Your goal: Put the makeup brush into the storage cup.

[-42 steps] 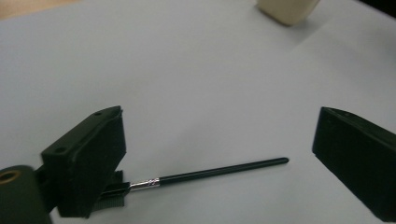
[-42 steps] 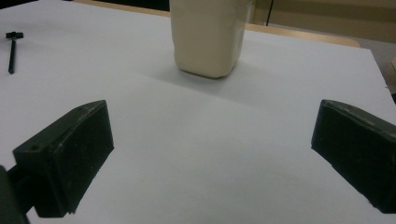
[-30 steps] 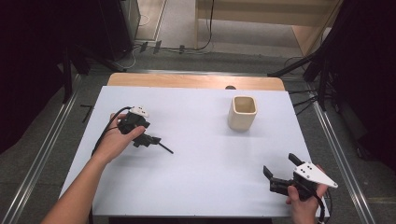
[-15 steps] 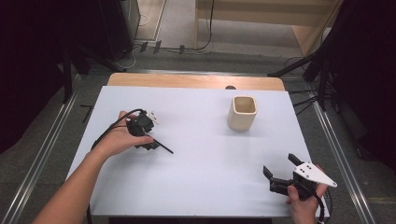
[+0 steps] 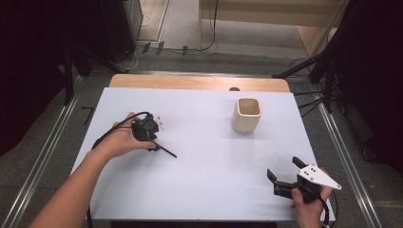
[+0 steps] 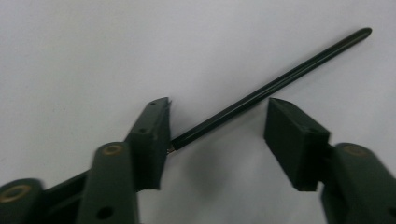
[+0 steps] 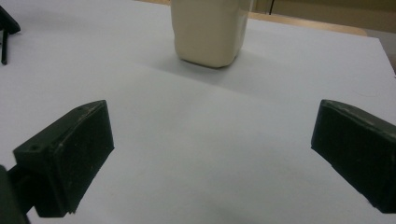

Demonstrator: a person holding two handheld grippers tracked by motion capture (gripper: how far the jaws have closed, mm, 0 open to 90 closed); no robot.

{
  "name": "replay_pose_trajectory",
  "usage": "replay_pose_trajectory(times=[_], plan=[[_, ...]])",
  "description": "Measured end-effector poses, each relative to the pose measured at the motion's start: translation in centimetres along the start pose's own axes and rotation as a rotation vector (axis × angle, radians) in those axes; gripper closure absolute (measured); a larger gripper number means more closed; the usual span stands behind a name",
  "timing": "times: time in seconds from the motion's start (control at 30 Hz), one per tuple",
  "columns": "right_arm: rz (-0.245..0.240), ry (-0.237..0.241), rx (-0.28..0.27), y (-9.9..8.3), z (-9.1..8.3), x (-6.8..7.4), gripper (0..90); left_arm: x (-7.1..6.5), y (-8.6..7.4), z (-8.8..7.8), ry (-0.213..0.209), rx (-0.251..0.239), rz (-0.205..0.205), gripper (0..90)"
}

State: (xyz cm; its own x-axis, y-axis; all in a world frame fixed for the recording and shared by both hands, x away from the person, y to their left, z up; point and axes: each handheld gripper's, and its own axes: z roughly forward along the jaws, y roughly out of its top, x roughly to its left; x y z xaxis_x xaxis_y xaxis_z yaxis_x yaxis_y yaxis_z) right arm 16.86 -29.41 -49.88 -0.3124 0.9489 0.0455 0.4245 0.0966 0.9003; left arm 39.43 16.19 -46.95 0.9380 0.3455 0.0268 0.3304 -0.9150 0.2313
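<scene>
Black stick point(image 6: 261, 92) lies between the left tool's point(image 6: 217, 126) closing jaws, one end touching one pad; right tool point(image 7: 212, 154) gapes.

Even overhead light is brightening the white counter point(image 5: 204, 190) while the surrounding room is sitting dark. Soft shadows are falling under the cream cup point(image 7: 211, 32). Near jaws are blurring slightly in both gripper views.

Bare white table point(image 5: 204, 161) between both tools, cream cup point(image 5: 247, 115) standing far right, black stick point(image 5: 164, 150) lying left
</scene>
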Motion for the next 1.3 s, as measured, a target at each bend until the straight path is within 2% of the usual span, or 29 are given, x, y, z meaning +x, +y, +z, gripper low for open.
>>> replay_pose_trajectory(times=[0.1, 0.13, 0.17, 0.23, 0.27, 0.33, 0.37, 0.4, 0.43, 0.47, 0.5, 0.53, 0.57, 0.63, 0.67, 0.7, 0.73, 0.83, 0.87, 0.9, 0.93, 0.97, 1.0, 1.07, 1.13, 1.17, 1.23, 1.27, 1.3], plan=[[0.003, -0.001, 0.002, -0.1, 0.0, -0.1, 0.0, -0.9, 0.4, -0.1, -0.001, 0.043, 0.065, 83.9], [0.003, 0.0, 0.002, -0.1, 0.0, -0.1, 0.0, -1.4, 0.6, -0.1, 0.018, 0.064, 0.096, 86.7], [0.003, 0.0, 0.003, -0.1, 0.0, -0.2, 0.0, -1.5, 0.7, -0.1, 0.024, 0.076, 0.1, 86.8], [0.005, 0.001, 0.005, -0.1, 0.0, -0.1, 0.0, -1.5, 0.8, -0.1, 0.025, 0.077, 0.096, 87.0], [0.007, 0.001, 0.011, -0.1, 0.1, 0.0, 0.0, -1.4, 0.7, -0.1, 0.012, 0.068, 0.07, 87.1], [0.001, 0.005, 0.012, 0.0, 0.1, 0.0, 0.0, -1.3, 0.6, -0.1, 0.01, 0.059, 0.061, 87.2], [0.0, 0.006, 0.013, 0.0, 0.1, 0.0, 0.1, -1.0, 0.1, -0.2, -0.006, 0.024, 0.036, 87.3], [0.0, 0.006, 0.013, 0.0, 0.1, 0.0, 0.1, -1.0, 0.1, -0.2, -0.006, 0.024, 0.036, 87.3], [0.003, 0.008, 0.014, 0.0, 0.1, 0.1, 0.2, -0.8, -0.3, -0.3, -0.026, -0.012, 0.005, 87.3], [0.0, 0.013, 0.014, 0.0, 0.2, 0.1, 0.3, -0.4, -1.0, -0.6, -0.051, -0.072, -0.029, 87.3], [0.001, 0.013, 0.015, 0.0, 0.2, 0.1, 0.3, -0.3, -1.3, -0.8, -0.059, -0.103, -0.049, 87.2], [0.001, 0.013, 0.015, 0.0, 0.2, 0.1, 0.3, -0.3, -1.3, -0.8, -0.059, -0.103, -0.049, 87.3], [-0.002, 0.015, 0.014, 0.0, 0.2, 0.2, 0.3, -0.2, -1.6, -1.1, -0.07, -0.144, -0.065, 87.3], [-0.007, 0.024, 0.014, 0.1, 0.3, 0.4, 0.3, -0.2, -2.4, -1.9, -0.104, -0.278, -0.121, 87.3], [-0.009, 0.025, 0.016, 0.2, 0.3, 0.5, 0.3, -0.2, -2.7, -2.3, -0.116, -0.324, -0.133, 87.3], [-0.01, 0.028, 0.016, 0.3, 0.3, 0.6, 0.3, -0.2, -2.7, -2.3, -0.116, -0.324, -0.133, 87.3], [-0.01, 0.028, 0.016, 0.3, 0.3, 0.6, 0.3, -0.3, -2.8, -2.4, -0.122, -0.349, -0.146, 87.3], [-0.014, 0.043, 0.011, 0.7, 0.5, 1.0, 0.3, -1.0, -3.3, -3.1, -0.145, -0.464, -0.171, 87.2], [-0.018, 0.049, 0.012, 0.8, 0.6, 1.1, 0.4, -1.2, -3.4, -3.2, -0.155, -0.491, -0.175, 87.2], [-0.018, 0.056, 0.01, 0.9, 0.6, 1.2, 0.3, -1.2, -3.4, -3.2, -0.155, -0.491, -0.175, 87.3], [-0.013, 0.063, 0.011, 1.1, 0.7, 1.4, 0.3, -1.8, -3.5, -3.3, -0.16, -0.54, -0.183, 87.2], [-0.01, 0.075, 0.006, 1.3, 0.9, 1.6, 0.4, -2.1, -3.5, -3.4, -0.166, -0.568, -0.188, 87.3], [-0.01, 0.075, 0.006, 1.3, 0.9, 1.6, 0.4, -2.1, -3.5, -3.4, -0.166, -0.568, -0.188, 87.2], [-0.014, 0.097, 0.007, 2.1, 1.2, 2.4, 0.4, -3.0, -3.5, -3.2, -0.181, -0.637, -0.203, 87.2], [-0.031, 0.109, 0.005, 2.6, 1.4, 2.9, 0.4, -3.8, -3.4, -3.1, -0.178, -0.669, -0.206, 87.3], [-0.031, 0.109, 0.005, 2.6, 1.4, 2.9, 0.4, -3.8, -3.4, -3.1, -0.178, -0.669, -0.206, 87.2], [-0.042, 0.127, 0.005, 3.3, 1.7, 3.7, 0.4, -4.6, -3.4, -2.9, -0.177, -0.724, -0.223, 87.2], [-0.042, 0.127, 0.005, 3.3, 1.7, 3.7, 0.4, -4.6, -3.4, -2.9, -0.177, -0.724, -0.223, 87.2], [-0.044, 0.136, 0.007, 3.8, 2.1, 4.1, 0.4, -4.9, -3.5, -2.8, -0.179, -0.749, -0.231, 87.2]])
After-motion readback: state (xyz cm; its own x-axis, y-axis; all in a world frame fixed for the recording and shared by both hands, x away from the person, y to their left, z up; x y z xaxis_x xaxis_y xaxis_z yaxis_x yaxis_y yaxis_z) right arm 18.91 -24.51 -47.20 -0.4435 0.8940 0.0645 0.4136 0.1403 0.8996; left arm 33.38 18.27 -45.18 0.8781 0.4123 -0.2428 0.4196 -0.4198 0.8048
